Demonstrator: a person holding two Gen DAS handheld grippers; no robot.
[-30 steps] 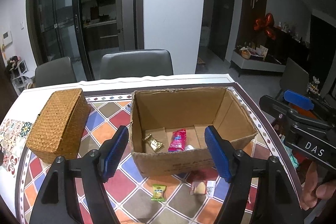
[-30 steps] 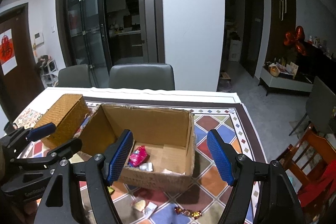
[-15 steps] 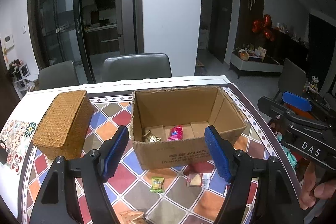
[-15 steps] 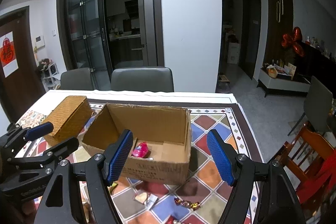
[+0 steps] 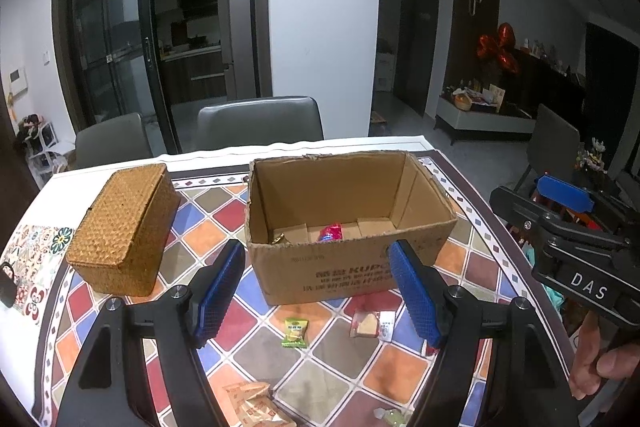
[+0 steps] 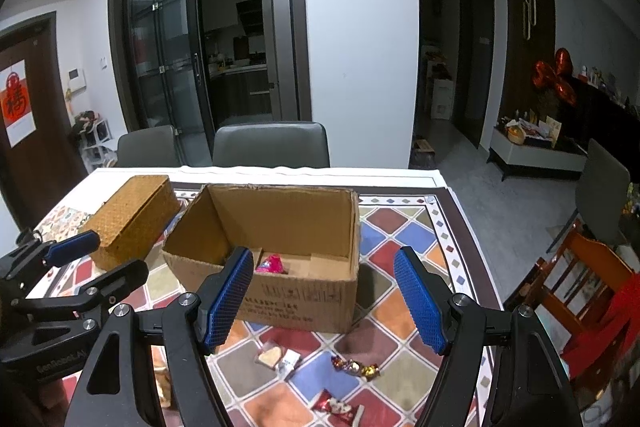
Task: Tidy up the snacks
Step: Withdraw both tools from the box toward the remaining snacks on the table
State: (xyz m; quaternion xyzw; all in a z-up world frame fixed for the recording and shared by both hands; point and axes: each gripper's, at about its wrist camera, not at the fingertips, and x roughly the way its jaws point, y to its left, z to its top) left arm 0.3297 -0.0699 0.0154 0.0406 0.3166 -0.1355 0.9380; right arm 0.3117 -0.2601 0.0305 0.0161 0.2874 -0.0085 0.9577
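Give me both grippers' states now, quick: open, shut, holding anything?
Left gripper: open, holding nothing, above the table.
Right gripper: open, holding nothing, above the table.

You see one cardboard box point(image 5: 348, 227) holding two snacks; one wicker box point(image 5: 124, 227) beside it; two grey chairs point(image 5: 260, 123) behind it.

A: Describe the left tool point(image 5: 316, 291).

B: Black frame arms, silver screws, blue cross-hatched pads.

A: And the right tool point(image 6: 324, 297)?

B: Identical build; its black body carries white "DAS" lettering, with a bare hand point(image 5: 600, 359) beneath.
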